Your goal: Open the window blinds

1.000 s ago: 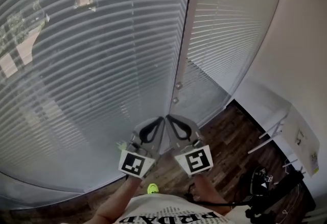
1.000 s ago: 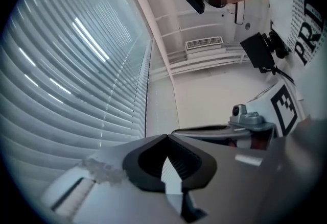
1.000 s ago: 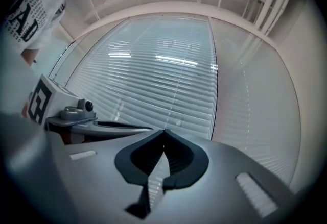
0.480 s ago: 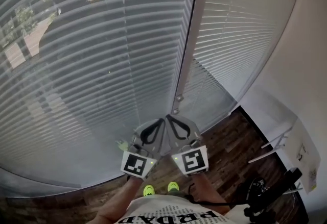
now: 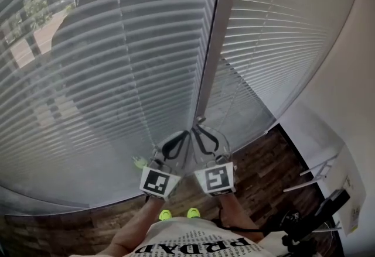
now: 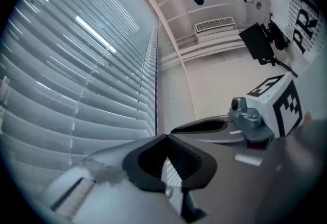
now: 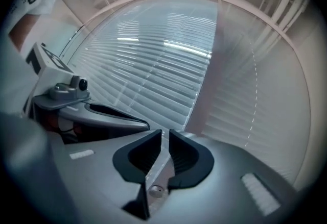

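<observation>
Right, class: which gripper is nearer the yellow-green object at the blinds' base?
Left. The left gripper is just right of the yellow-green object; the right gripper is further right.

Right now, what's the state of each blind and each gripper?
left blind: fully lowered, with the outdoors showing faintly through the slats.
right blind: fully lowered, with nothing visible through it.
left gripper: shut, jaw tips touching, nothing between them.
right gripper: jaws a narrow gap apart and have just been opening; nothing seen between them.
</observation>
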Demonstrator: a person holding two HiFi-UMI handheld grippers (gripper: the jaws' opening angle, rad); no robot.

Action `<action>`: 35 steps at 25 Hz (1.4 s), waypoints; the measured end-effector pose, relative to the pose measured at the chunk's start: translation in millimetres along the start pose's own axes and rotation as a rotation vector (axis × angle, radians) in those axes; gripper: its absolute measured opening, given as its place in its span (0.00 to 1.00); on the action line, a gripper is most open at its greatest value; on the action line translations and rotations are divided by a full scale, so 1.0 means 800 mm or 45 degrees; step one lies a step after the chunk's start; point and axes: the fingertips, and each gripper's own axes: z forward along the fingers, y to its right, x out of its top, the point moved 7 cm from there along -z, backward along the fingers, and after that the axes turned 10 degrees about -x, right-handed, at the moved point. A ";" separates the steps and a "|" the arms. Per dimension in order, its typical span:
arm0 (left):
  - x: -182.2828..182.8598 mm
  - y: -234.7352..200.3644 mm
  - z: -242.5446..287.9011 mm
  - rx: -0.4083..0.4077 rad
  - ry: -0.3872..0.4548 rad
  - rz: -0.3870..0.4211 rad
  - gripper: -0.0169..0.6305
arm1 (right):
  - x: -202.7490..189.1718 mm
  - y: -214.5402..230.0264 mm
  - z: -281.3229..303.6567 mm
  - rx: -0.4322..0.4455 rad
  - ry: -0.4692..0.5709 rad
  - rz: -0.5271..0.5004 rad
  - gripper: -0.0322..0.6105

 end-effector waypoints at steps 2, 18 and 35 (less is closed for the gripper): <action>-0.003 -0.003 0.007 0.011 -0.007 -0.005 0.01 | -0.008 0.007 0.007 0.001 -0.022 -0.012 0.16; -0.028 -0.019 0.010 0.058 -0.044 -0.019 0.01 | -0.051 0.015 0.041 -0.008 -0.156 -0.254 0.26; -0.032 -0.026 0.012 0.012 -0.039 -0.022 0.01 | -0.060 0.015 0.052 -0.033 -0.193 -0.271 0.24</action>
